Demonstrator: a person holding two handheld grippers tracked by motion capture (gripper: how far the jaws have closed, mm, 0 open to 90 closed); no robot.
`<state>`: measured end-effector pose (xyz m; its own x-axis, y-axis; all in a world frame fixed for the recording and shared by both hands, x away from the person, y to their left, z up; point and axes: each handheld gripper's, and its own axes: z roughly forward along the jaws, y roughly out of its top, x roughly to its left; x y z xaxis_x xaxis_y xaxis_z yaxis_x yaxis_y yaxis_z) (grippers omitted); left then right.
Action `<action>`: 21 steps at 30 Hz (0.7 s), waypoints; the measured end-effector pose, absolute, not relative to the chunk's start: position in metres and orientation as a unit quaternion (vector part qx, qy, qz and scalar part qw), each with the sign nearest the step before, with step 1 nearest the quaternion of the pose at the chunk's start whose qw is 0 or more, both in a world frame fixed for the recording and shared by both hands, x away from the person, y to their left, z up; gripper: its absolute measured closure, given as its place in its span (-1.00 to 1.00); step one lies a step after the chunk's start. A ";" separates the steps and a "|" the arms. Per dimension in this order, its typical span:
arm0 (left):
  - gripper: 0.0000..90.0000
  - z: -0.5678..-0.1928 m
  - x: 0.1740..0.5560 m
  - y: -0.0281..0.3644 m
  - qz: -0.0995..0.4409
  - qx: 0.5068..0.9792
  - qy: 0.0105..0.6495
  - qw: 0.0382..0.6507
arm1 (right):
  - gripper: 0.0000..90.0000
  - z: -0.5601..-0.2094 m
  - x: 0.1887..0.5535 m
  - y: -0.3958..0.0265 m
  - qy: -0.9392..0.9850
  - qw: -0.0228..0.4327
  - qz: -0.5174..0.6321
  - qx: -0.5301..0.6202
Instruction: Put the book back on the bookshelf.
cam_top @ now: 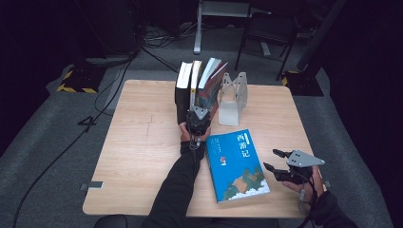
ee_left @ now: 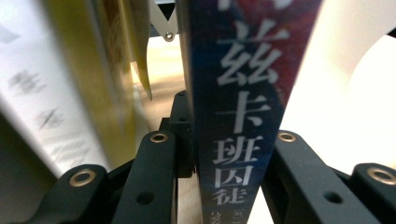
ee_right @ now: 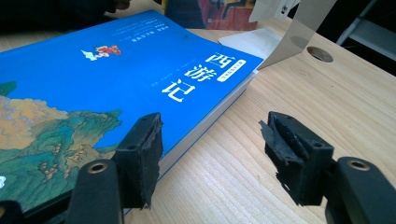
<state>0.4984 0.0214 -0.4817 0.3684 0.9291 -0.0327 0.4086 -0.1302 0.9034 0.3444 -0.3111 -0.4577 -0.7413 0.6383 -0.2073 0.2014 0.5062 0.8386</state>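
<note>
While the left gripper (cam_top: 197, 121) is clamping its fingers (ee_left: 154, 182) on the dark book (ee_left: 236, 116) standing between them to seat it among the upright books (cam_top: 190, 80), the right gripper (cam_top: 275, 160) is idling with fingers (ee_right: 140, 158) apart, the blue book (cam_top: 236, 164) lying flat on the worktop (cam_top: 142, 142) just beside them

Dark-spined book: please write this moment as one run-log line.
left tool: shut on dark-spined book | right tool: open beside blue book

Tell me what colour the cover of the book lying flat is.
Bright blue, clearest in the right gripper view.
</note>
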 end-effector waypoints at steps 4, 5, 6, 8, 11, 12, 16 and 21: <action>0.60 -0.480 0.507 0.012 0.294 0.703 0.476 0.438 | -0.18 -0.458 0.345 -0.311 0.831 0.254 0.426 0.252; 0.59 -0.479 0.509 0.010 0.298 0.707 0.473 0.433 | -0.18 -0.458 0.345 -0.311 0.831 0.255 0.426 0.252; 0.58 -0.479 0.509 0.010 0.298 0.707 0.473 0.433 | -0.18 -0.458 0.345 -0.311 0.830 0.255 0.427 0.252; 0.57 -0.479 0.512 0.008 0.295 0.711 0.471 0.431 | -0.18 -0.458 0.345 -0.312 0.830 0.255 0.427 0.252; 0.55 -0.479 0.512 0.008 0.298 0.712 0.470 0.428 | -0.18 -0.458 0.345 -0.312 0.829 0.256 0.428 0.253; 0.54 -0.478 0.512 0.008 0.296 0.714 0.468 0.428 | -0.18 -0.458 0.345 -0.313 0.829 0.256 0.429 0.253; 0.45 -0.477 0.510 0.011 0.289 0.718 0.464 0.431 | -0.18 -0.457 0.344 -0.313 0.829 0.256 0.427 0.253; 0.36 -0.473 0.503 0.017 0.288 0.723 0.450 0.438 | -0.18 -0.457 0.344 -0.313 0.829 0.256 0.427 0.255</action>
